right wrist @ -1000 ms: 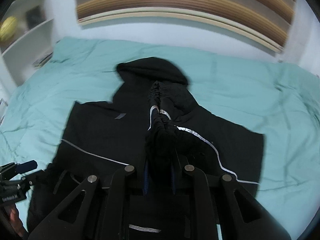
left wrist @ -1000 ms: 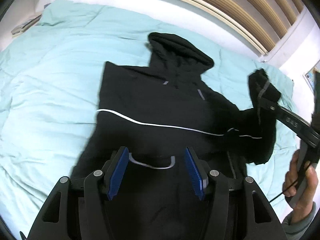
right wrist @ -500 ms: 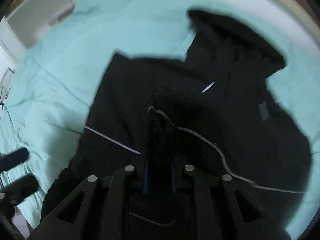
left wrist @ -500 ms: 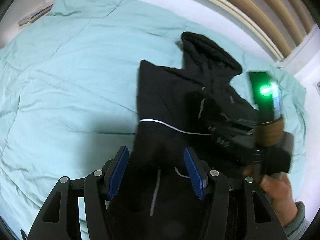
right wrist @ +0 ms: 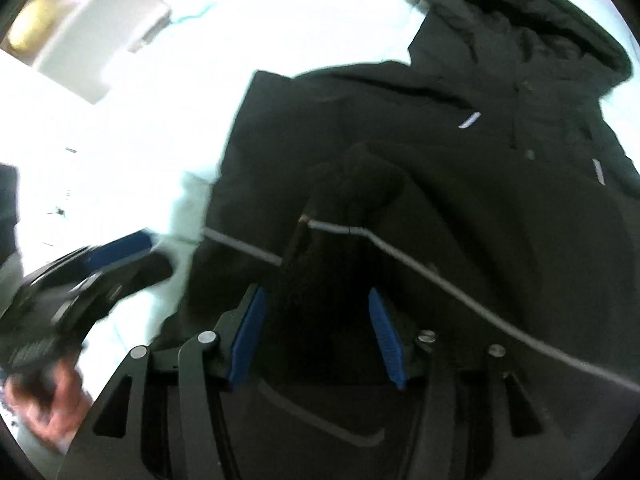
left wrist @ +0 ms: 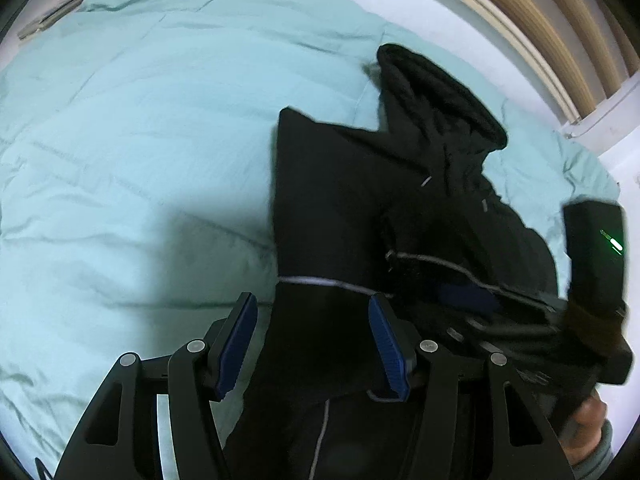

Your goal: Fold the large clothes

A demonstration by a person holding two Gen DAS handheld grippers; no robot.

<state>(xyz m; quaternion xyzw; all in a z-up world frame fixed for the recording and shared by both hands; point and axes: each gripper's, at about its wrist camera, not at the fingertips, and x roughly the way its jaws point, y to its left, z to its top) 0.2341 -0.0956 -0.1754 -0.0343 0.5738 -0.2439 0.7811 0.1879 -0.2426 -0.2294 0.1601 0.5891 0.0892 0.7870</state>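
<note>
A black hooded jacket with a thin white piping line lies flat on the light green bed cover, hood toward the headboard. Its right sleeve lies folded across the chest. My left gripper is open and empty above the jacket's left edge. My right gripper is open over the folded sleeve, whose cuff lies just ahead of the pads. The right gripper also shows in the left wrist view, and the left gripper in the right wrist view.
A slatted wooden headboard and white wall run behind the bed. A white shelf unit with a yellow object stands to the left. The bed cover spreads wide to the jacket's left.
My right gripper carried the sleeve leftward across the jacket's chest, then opened and let it go. My left gripper shifted left toward the jacket's left edge and stayed open.
</note>
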